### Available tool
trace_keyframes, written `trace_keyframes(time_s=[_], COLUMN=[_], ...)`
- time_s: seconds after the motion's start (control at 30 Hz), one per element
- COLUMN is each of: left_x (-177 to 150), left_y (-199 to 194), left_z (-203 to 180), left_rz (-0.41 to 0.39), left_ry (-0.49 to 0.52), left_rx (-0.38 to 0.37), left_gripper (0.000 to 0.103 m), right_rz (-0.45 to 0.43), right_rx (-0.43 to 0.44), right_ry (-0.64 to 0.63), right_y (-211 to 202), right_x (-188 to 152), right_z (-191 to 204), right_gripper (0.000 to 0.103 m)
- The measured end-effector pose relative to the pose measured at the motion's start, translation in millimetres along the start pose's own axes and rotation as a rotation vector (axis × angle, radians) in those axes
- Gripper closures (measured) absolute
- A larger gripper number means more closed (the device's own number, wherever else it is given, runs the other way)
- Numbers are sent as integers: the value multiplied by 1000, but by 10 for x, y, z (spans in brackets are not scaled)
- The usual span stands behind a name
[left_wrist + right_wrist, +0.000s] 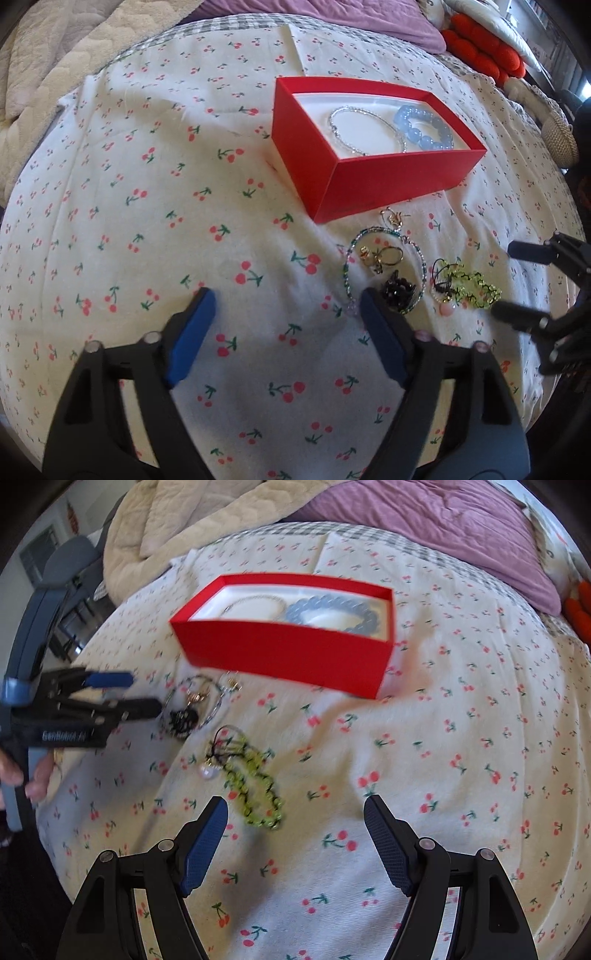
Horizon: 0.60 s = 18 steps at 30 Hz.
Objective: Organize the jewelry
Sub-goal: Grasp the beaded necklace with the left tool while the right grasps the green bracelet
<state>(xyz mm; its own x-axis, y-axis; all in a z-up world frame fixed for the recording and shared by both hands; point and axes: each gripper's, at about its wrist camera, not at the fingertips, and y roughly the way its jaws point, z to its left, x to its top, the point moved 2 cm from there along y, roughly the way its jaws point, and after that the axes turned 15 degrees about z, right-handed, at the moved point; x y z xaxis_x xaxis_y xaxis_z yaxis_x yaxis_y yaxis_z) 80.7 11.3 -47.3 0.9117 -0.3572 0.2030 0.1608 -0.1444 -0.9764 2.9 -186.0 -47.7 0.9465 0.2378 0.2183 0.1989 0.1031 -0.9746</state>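
A red box (369,184) (288,657) sits on the cherry-print sheet. Inside lie a silver bracelet (364,127) (255,603) and a blue bead bracelet (421,127) (332,609). Loose jewelry lies in front of it: a green bead bracelet (476,291) (255,779), a black piece (399,293) (183,720), gold rings (380,256) and a beaded chain (351,266). My left gripper (286,299) (144,692) is open and empty, its right finger beside the black piece. My right gripper (295,805) (502,280) is open and empty, just short of the green bracelet.
A beige quilt (192,520) and purple pillow (443,528) lie at the back of the bed. Red cushions (480,48) and a woven basket (559,136) sit at the far right. A white card (291,48) lies behind the box.
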Motion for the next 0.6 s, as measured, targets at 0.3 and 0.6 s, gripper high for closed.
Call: trace_keyframes(time_s=[0.3,0.6], left_x=[141,173], left_y=[-13,131], left_z=[-124,-275], left_rz=[-9,24], left_ry=[56,128], left_rx=[-92,-70], left_gripper=[68,68], right_rz=[6,34], right_rx=[-11,-4], right_ry=[-59,-95], right_y=[95,178], right_x=[40,112], right_z=[137,186], right_gripper=[29,47])
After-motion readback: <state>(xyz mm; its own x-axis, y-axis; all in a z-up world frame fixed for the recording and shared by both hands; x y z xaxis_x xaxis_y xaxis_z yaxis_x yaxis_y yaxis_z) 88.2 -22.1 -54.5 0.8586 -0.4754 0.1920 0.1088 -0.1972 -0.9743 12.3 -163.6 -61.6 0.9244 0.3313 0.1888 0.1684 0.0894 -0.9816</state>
